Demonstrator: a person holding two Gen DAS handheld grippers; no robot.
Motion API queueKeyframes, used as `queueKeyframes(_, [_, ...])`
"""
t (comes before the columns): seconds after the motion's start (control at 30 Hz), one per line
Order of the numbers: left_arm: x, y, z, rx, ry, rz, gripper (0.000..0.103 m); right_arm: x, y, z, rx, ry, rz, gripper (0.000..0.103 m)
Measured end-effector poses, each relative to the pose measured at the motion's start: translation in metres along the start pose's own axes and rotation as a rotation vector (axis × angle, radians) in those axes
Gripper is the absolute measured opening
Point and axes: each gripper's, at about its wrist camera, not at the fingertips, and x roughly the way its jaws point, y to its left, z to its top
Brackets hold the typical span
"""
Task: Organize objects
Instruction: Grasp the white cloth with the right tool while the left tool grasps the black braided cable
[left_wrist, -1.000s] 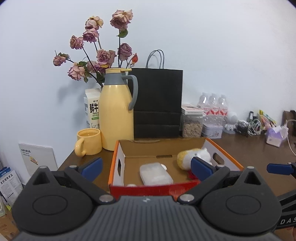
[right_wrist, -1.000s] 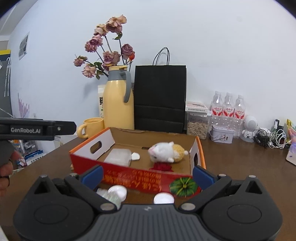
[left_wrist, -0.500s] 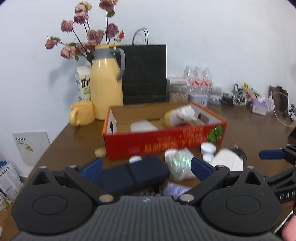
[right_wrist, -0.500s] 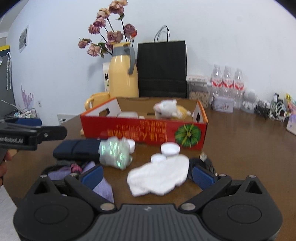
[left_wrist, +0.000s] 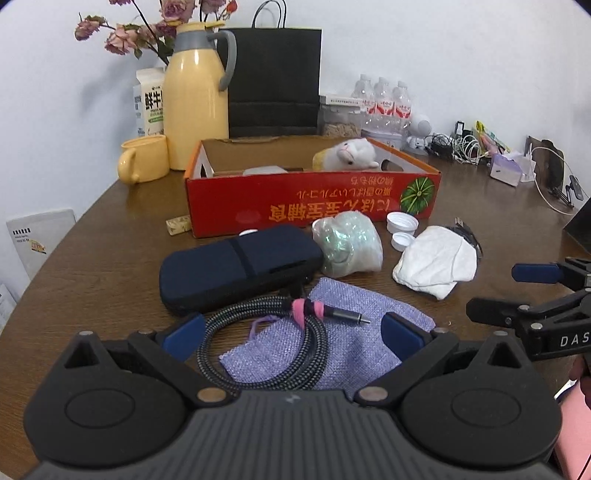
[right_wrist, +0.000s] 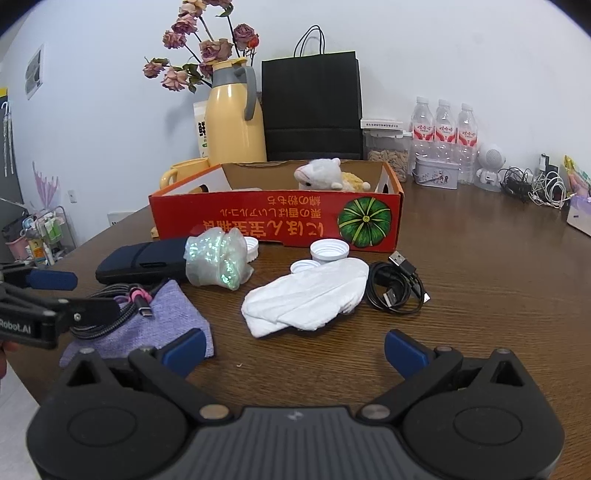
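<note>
A red cardboard box (left_wrist: 314, 205) (right_wrist: 277, 221) holds a white plush toy (left_wrist: 349, 153) (right_wrist: 325, 173). In front of it lie a dark blue case (left_wrist: 236, 264) (right_wrist: 140, 260), a shiny crumpled bag (left_wrist: 347, 243) (right_wrist: 216, 260), white caps (left_wrist: 402, 222) (right_wrist: 329, 250), a white cloth (left_wrist: 436, 266) (right_wrist: 306, 295), a black USB cable (right_wrist: 397, 288), and a braided cable (left_wrist: 266, 343) (right_wrist: 125, 306) on a purple pouch (left_wrist: 332, 347) (right_wrist: 162, 325). My left gripper (left_wrist: 291, 334) hangs open over the braided cable. My right gripper (right_wrist: 293, 349) is open, just short of the white cloth, nothing between its fingers.
Behind the box stand a yellow thermos (left_wrist: 195, 96) (right_wrist: 234, 118), a yellow mug (left_wrist: 144, 162), a milk carton (left_wrist: 149, 99), a black paper bag (left_wrist: 275, 77) (right_wrist: 312, 107), water bottles (right_wrist: 445, 127) and a jar. Tangled cables (right_wrist: 532, 184) lie at the far right. Table edge (left_wrist: 40, 273) curves left.
Both grippers have pulled back and tilted down from the box. The loose things in front of the box now fill the view, and the braided cable sits between my left fingers' tips.
</note>
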Motion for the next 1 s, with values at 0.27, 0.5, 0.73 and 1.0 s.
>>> queueKeyframes(0.27, [0.019,0.01,0.0,-0.019,0.065,0.048,0.103,0.004,-0.002,0.0,0.001,0.009,0.001,0.103])
queueKeyframes(0.5, [0.034,0.015,-0.004,-0.024,0.098,0.068,0.103,0.009,-0.002,0.0,-0.003,0.019,0.004,0.103])
queueKeyframes(0.73, [0.035,0.014,-0.005,-0.018,0.091,0.074,0.103,0.012,-0.002,-0.001,-0.003,0.025,0.01,0.103])
queueKeyframes(1.0, [0.032,0.014,-0.006,-0.024,0.051,0.065,0.091,0.013,-0.001,-0.004,0.0,0.032,0.012,0.103])
